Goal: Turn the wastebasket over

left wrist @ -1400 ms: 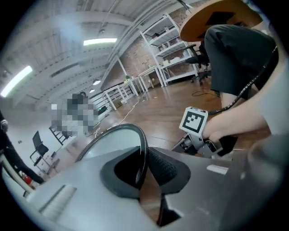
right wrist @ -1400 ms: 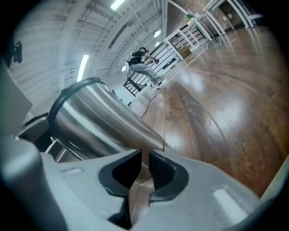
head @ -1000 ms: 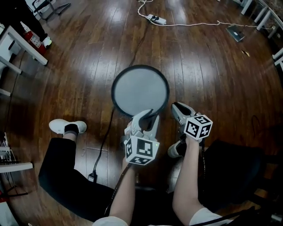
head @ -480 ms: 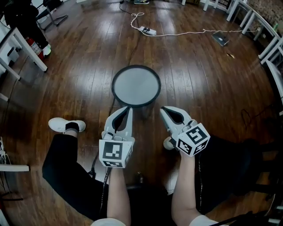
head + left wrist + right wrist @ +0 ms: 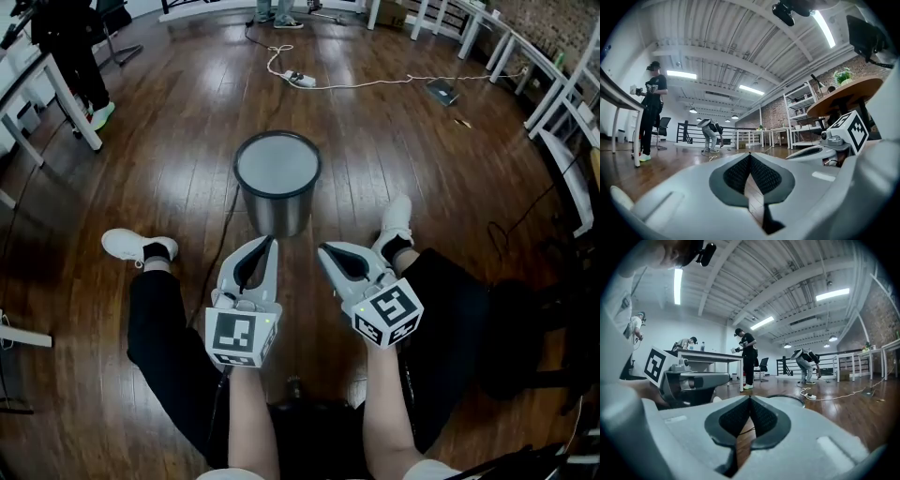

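Far left, a standing person (image 5: 66,42) beside a white table (image 5: 70,103). The floor (image 5: 450,187) is glossy dark wood planks. The left gripper (image 5: 271,241) is held level, jaws pressed together on nothing; its marker cube (image 5: 242,337) bears a black-and-white square pattern. Ahead, between both grippers and touching neither, the grey wastebasket (image 5: 277,178) stands on the floor, with a pale round face and dark rim uppermost. The right gripper (image 5: 322,249) is likewise closed and empty. Beyond lies a power strip (image 5: 302,80) on a white cable; white tables (image 5: 562,84) line the right edge, under a white ribbed ceiling (image 5: 740,42) with strip lights.
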`<state>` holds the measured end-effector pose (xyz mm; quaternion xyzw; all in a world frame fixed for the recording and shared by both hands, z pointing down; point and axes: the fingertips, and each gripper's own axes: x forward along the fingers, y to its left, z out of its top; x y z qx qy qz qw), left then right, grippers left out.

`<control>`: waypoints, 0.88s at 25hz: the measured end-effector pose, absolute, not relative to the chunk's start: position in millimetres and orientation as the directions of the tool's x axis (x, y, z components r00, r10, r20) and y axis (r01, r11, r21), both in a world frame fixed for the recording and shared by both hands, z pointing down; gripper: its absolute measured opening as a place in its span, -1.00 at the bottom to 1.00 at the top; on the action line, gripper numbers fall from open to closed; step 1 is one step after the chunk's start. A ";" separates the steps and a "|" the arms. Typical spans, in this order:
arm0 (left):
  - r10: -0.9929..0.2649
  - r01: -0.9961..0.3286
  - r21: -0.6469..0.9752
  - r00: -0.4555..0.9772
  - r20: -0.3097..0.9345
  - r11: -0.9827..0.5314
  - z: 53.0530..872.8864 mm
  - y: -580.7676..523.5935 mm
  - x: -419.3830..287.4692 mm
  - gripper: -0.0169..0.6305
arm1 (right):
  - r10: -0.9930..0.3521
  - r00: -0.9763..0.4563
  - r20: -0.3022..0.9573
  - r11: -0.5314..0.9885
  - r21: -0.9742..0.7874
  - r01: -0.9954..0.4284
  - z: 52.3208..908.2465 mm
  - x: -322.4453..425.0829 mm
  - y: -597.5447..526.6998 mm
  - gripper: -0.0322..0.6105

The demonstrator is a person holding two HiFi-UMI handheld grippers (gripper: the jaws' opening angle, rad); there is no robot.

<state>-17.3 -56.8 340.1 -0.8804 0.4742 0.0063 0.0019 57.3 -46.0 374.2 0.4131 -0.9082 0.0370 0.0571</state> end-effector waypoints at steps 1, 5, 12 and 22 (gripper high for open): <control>-0.839 -0.839 0.004 0.544 -0.019 -0.545 339.9 -45.0 -17.7 -0.90 | -0.746 -0.654 0.125 0.657 -0.019 -0.754 372.2 57.6 -33.9 -0.92; -0.869 -0.869 0.032 0.493 -0.044 -0.494 338.2 4.6 -18.1 -0.90 | -0.732 -0.676 0.090 0.677 -0.014 -0.735 362.2 60.8 18.4 -0.92; -0.886 -0.886 -0.009 0.463 -0.020 -0.463 326.7 91.3 15.1 -0.90 | -0.737 -0.674 0.049 0.674 -0.008 -0.738 332.4 87.2 89.1 -0.92; -0.916 -0.916 0.018 0.401 -0.023 -0.402 324.6 147.8 33.4 -0.90 | -0.732 -0.681 0.025 0.680 -0.051 -0.732 333.3 128.9 137.5 -0.92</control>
